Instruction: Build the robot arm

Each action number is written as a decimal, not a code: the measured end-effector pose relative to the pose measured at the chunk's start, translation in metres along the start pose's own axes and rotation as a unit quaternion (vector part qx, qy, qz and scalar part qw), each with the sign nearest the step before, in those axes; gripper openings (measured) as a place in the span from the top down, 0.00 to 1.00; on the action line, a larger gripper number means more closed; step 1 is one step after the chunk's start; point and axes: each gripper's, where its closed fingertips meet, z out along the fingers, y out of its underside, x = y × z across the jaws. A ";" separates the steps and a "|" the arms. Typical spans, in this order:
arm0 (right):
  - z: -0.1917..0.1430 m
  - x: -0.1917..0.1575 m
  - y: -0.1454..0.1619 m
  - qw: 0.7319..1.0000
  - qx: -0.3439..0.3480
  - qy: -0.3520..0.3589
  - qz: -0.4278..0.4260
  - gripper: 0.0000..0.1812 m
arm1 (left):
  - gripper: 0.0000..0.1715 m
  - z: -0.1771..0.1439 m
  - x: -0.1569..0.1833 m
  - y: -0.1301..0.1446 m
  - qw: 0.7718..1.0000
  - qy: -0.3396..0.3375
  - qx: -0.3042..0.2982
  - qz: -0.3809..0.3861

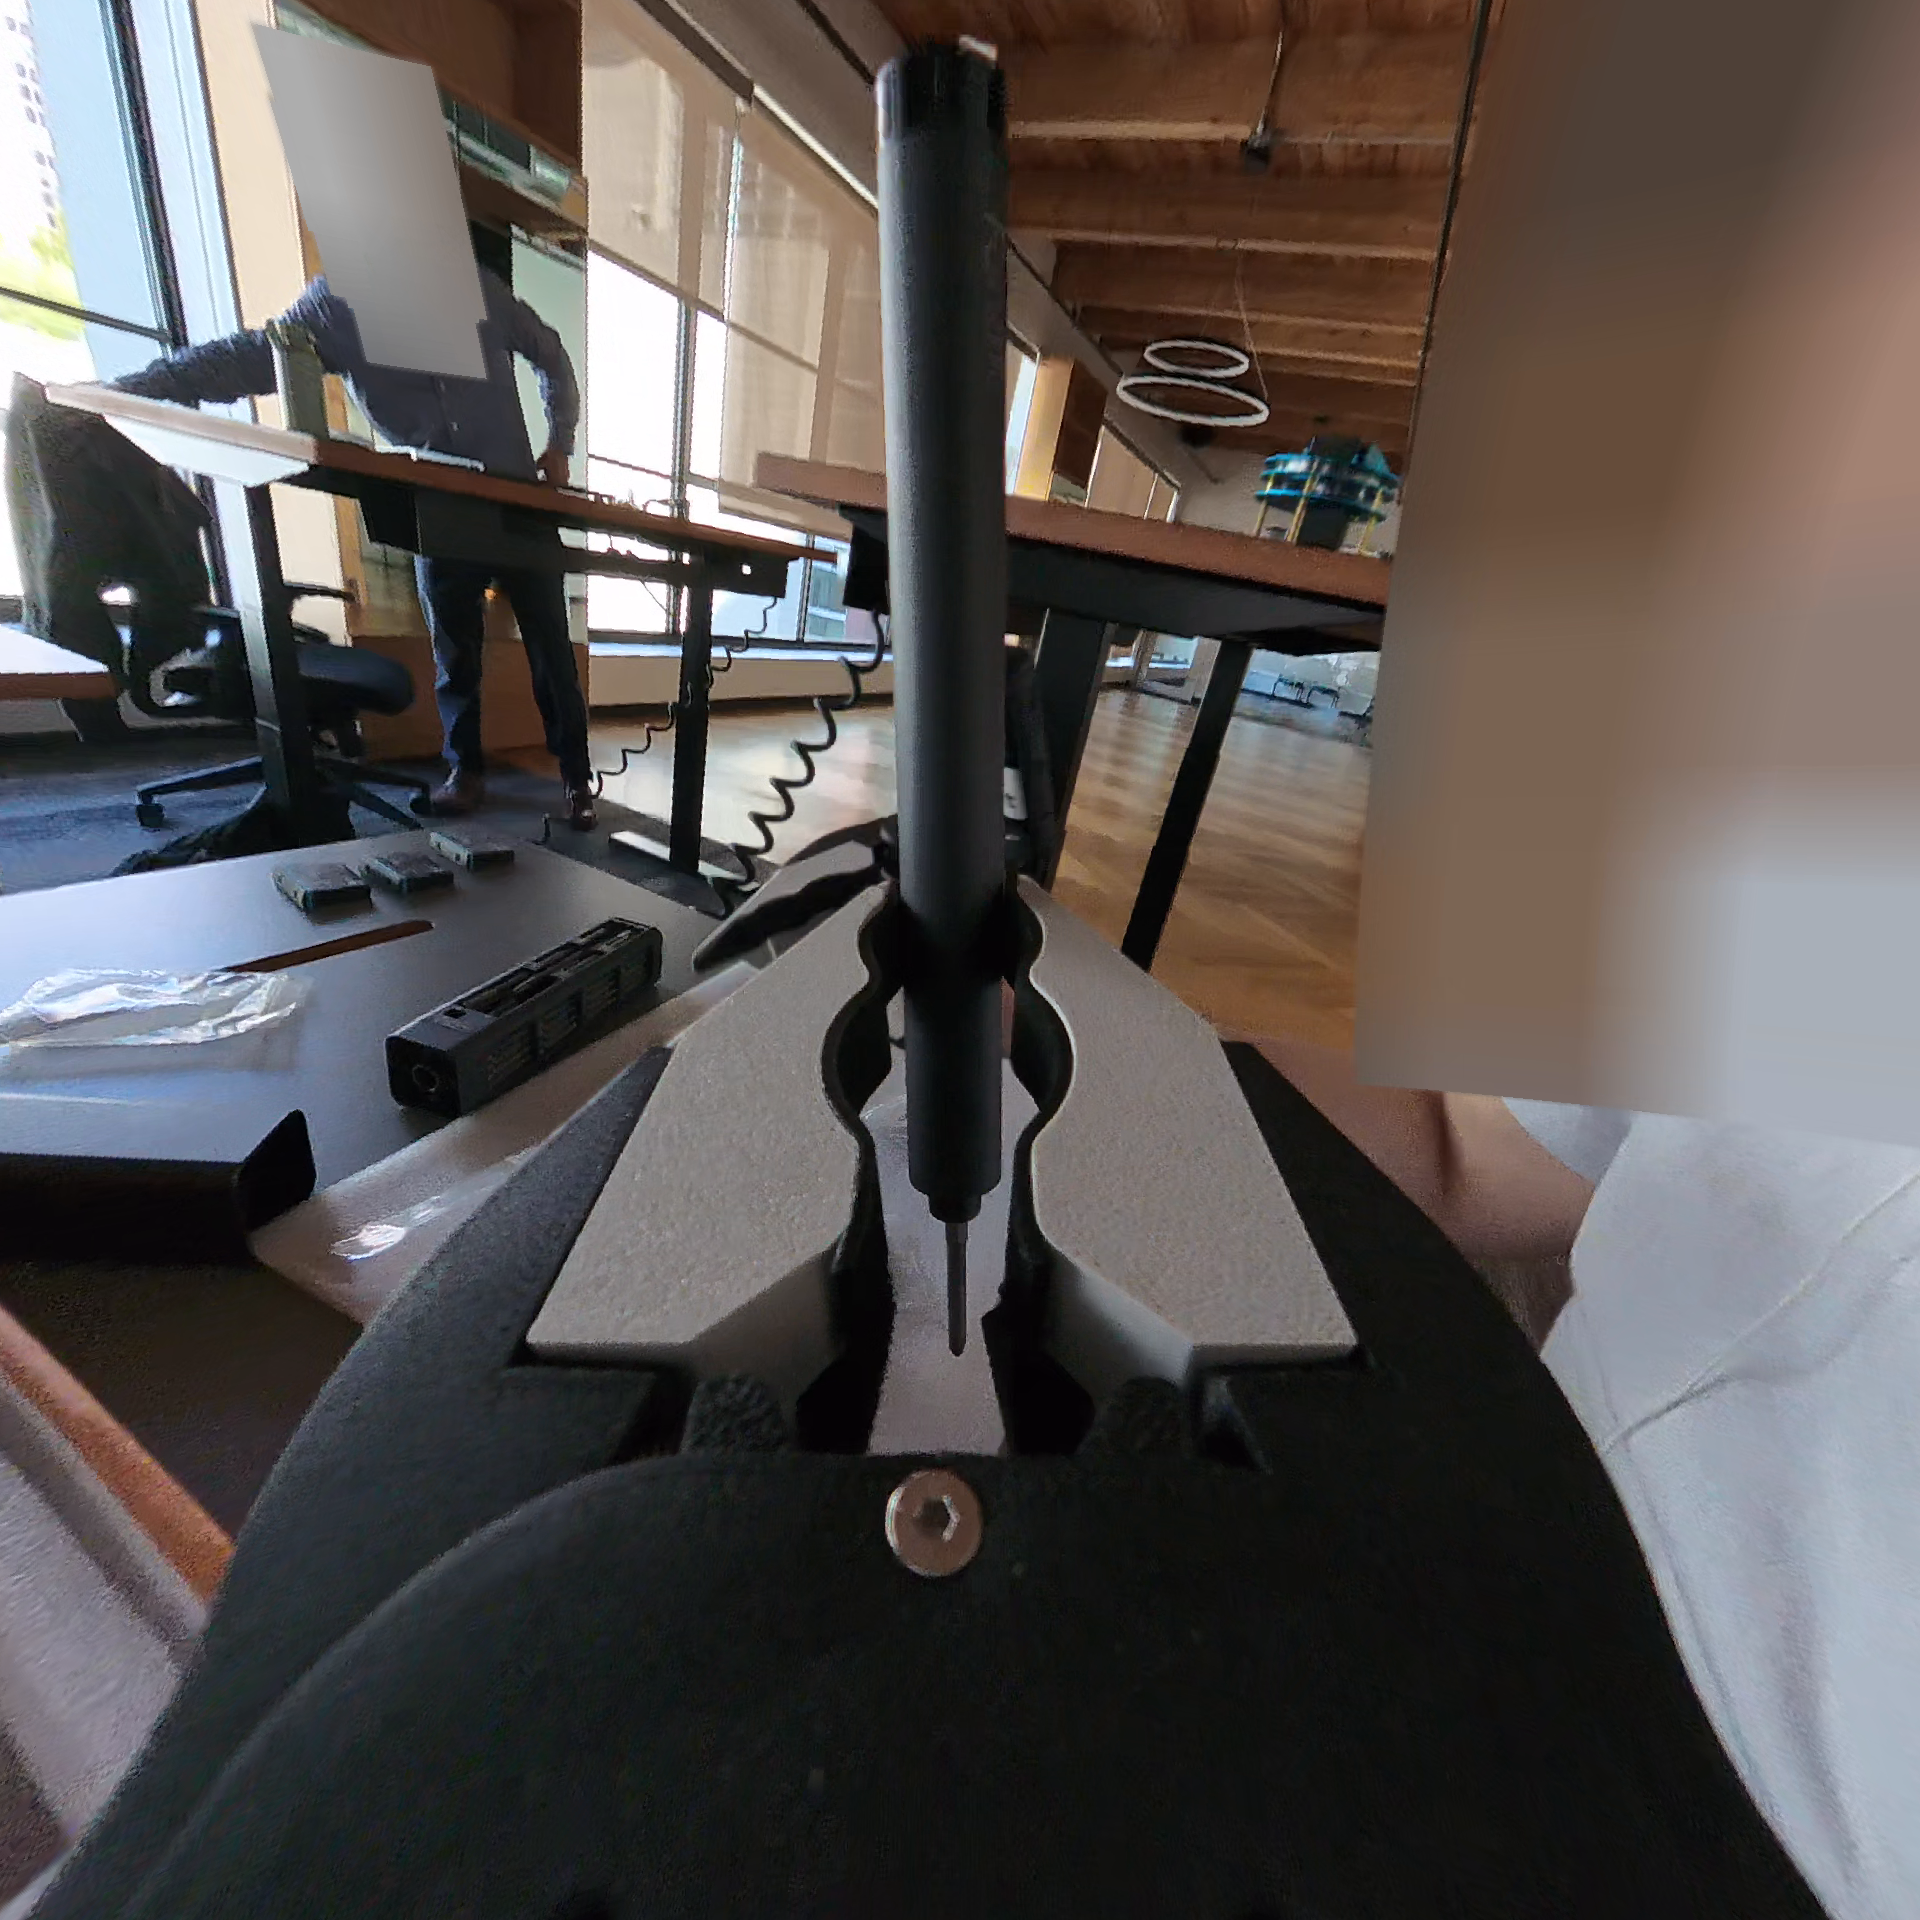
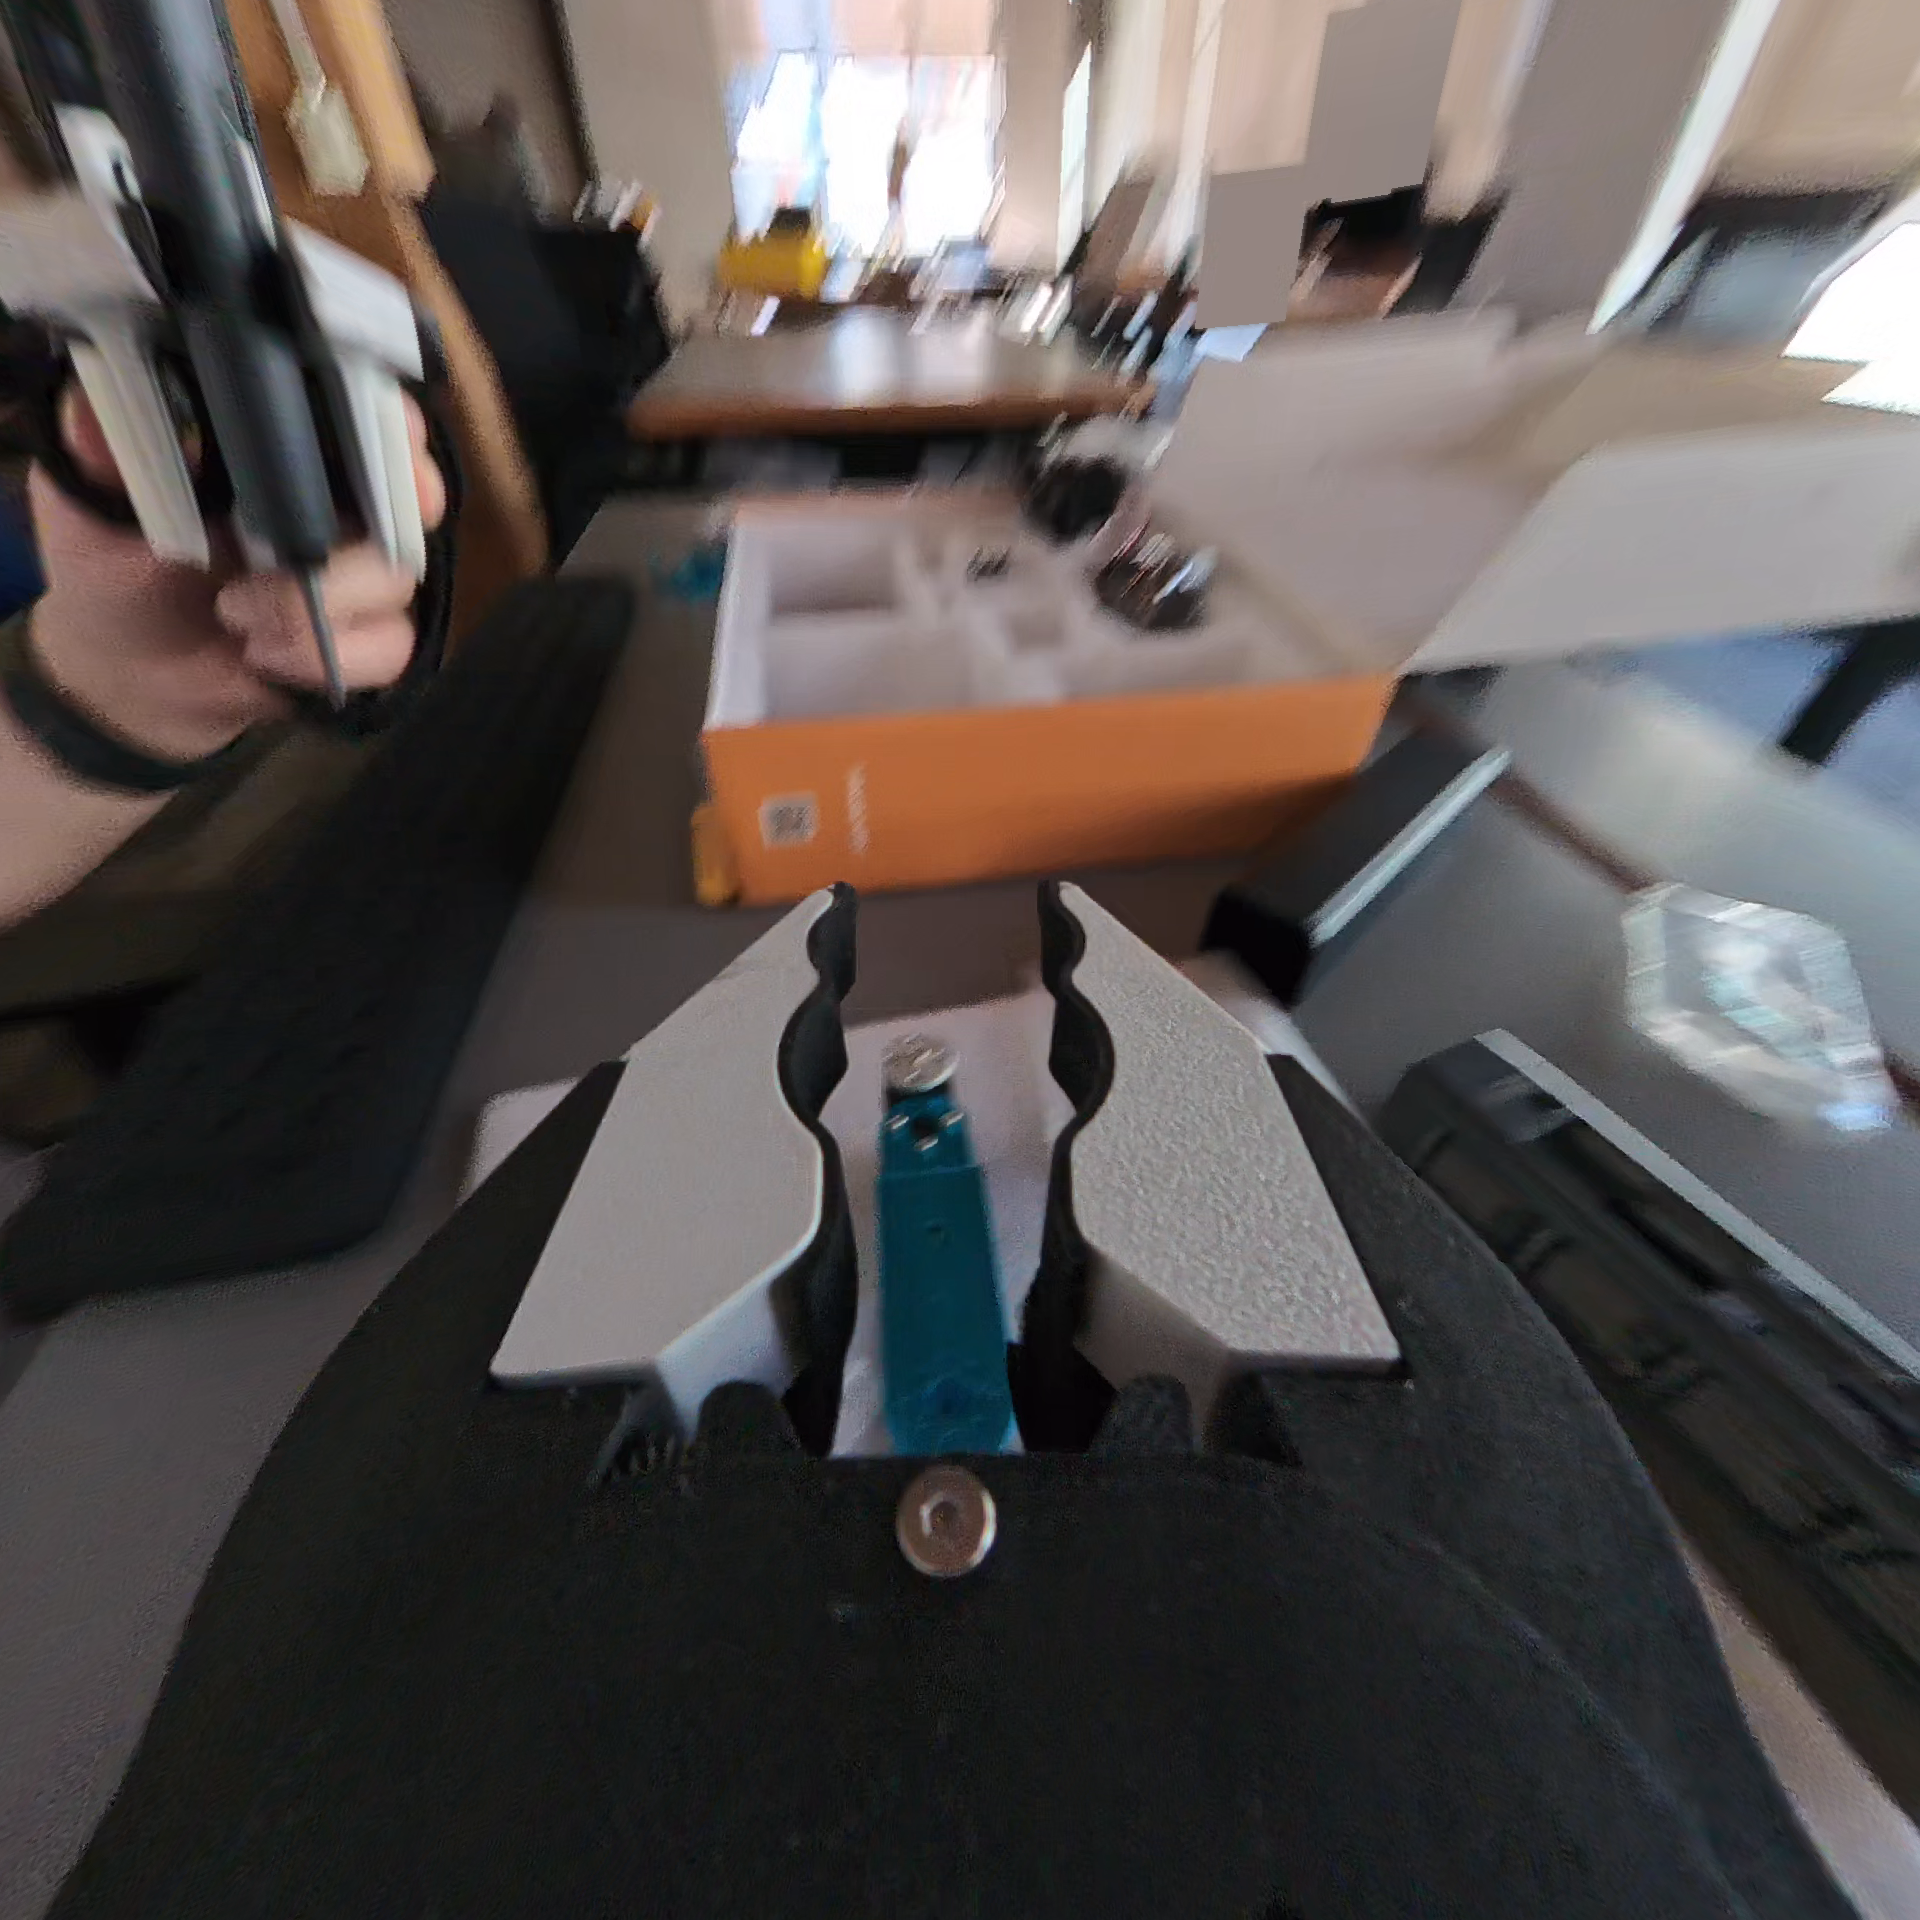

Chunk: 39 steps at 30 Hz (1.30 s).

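My left gripper (image 1: 951,904) is shut on a black precision screwdriver (image 1: 940,623). The screwdriver stands upright, with its thin bit (image 1: 956,1299) pointing down between the jaws over a white sheet. The same gripper and screwdriver (image 2: 260,395) show at the upper left of the right wrist view, held by a hand. My right gripper (image 2: 945,899) is open. A teal block (image 2: 935,1278) with a round silver disc (image 2: 920,1060) at its far end lies on a white sheet between the jaws, apart from both pads.
An orange box (image 2: 1039,800) with white compartments stands ahead of the right gripper. A black foam pad (image 2: 312,935) lies to its left, a black case (image 2: 1662,1247) and a clear bag (image 2: 1756,987) to its right. A black bit holder (image 1: 530,1013) and several small blocks (image 1: 322,883) lie on the table. Spacing between my two grippers at the tips: around 15 centimeters.
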 end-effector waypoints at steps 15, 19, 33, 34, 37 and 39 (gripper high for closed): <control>-0.078 0.068 -0.021 0.919 0.080 0.352 -0.158 0.80 | 0.91 0.141 -0.060 -0.021 0.998 0.052 0.025 0.032; -0.093 0.085 -0.015 0.904 0.072 0.389 -0.164 0.80 | 0.91 0.118 -0.062 -0.010 0.997 0.057 0.054 0.021; -0.129 0.121 0.017 0.876 0.040 0.471 -0.094 0.84 | 0.91 0.113 -0.097 0.023 0.995 0.031 0.077 -0.051; -0.125 0.118 0.017 0.881 0.040 0.462 -0.094 0.84 | 0.91 0.114 -0.095 0.022 0.995 0.035 0.076 -0.049; -0.114 0.113 0.019 0.881 0.006 0.456 -0.123 0.84 | 0.91 0.110 -0.086 0.011 0.995 0.040 0.089 -0.036; -0.107 0.109 0.019 0.885 -0.008 0.445 -0.139 0.84 | 0.91 0.109 -0.078 0.004 0.994 0.051 0.096 -0.034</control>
